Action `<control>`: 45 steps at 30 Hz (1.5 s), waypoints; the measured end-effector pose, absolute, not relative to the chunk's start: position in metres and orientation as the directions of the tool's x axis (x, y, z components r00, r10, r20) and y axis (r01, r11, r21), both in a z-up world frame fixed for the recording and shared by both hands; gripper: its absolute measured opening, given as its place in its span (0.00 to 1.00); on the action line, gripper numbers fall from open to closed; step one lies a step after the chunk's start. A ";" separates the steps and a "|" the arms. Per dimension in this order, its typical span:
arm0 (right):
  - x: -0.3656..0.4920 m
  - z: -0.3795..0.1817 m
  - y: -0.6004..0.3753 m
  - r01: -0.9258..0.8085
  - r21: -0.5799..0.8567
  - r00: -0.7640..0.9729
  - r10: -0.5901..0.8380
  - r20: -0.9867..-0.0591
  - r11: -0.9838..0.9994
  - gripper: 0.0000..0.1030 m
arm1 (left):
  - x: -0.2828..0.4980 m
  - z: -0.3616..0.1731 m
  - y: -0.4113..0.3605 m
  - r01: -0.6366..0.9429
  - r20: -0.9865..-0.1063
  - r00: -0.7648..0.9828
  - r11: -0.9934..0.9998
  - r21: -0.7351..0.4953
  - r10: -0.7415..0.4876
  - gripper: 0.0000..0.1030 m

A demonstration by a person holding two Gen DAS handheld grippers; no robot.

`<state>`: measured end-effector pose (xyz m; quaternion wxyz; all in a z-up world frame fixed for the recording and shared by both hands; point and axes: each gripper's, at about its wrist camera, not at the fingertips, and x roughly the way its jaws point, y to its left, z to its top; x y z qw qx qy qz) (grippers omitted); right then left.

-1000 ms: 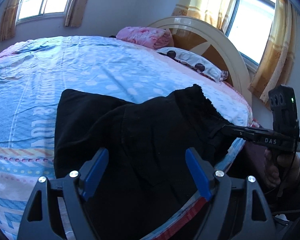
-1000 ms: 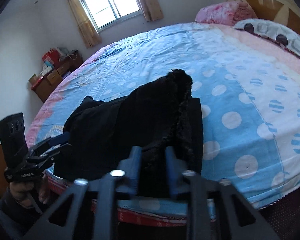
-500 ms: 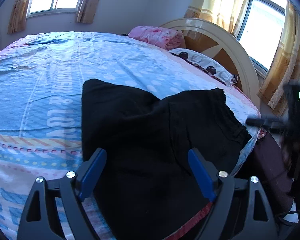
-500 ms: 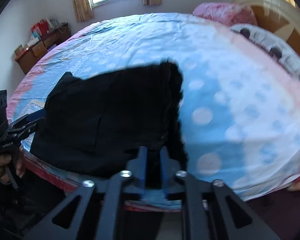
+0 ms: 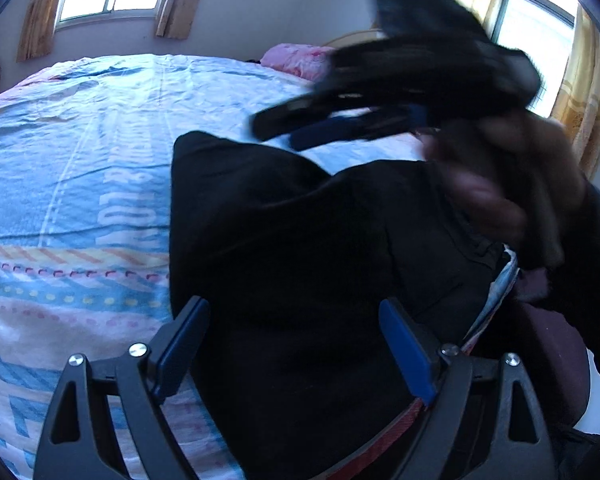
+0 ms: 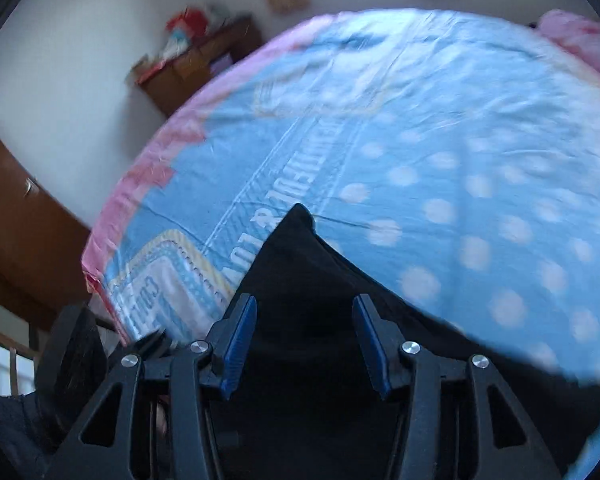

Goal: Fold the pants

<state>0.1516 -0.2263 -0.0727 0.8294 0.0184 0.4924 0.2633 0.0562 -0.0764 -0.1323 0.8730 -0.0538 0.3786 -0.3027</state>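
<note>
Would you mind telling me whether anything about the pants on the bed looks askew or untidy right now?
The black pants lie bunched near the bed edge, their far corner poking up in a point rather than lying flat. Otherwise nothing looks spilled or damaged.

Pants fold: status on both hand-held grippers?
Left hand-held gripper open, empty, over the black pants. Right hand-held gripper jaws just opening, pads clear of fabric. Pants lie on the bedspread. Nothing in the way.
</note>
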 end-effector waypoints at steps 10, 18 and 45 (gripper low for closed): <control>0.193 -0.120 -0.192 -0.441 0.247 0.290 0.397 -0.871 0.863 0.29 | 0.061 -0.141 -0.079 0.486 -0.652 0.520 0.819 -0.304 -0.551 0.94; 0.200 -0.125 -0.192 -0.431 0.234 0.336 0.396 -0.855 0.871 0.29 | 0.057 -0.144 -0.090 0.495 -0.661 0.538 0.831 -0.255 -0.523 0.97; 0.052 -0.057 -0.323 -0.326 0.370 0.555 0.493 -0.670 0.870 0.48 | 0.080 -0.134 -0.055 0.411 -0.629 0.575 0.850 -0.330 -0.523 0.99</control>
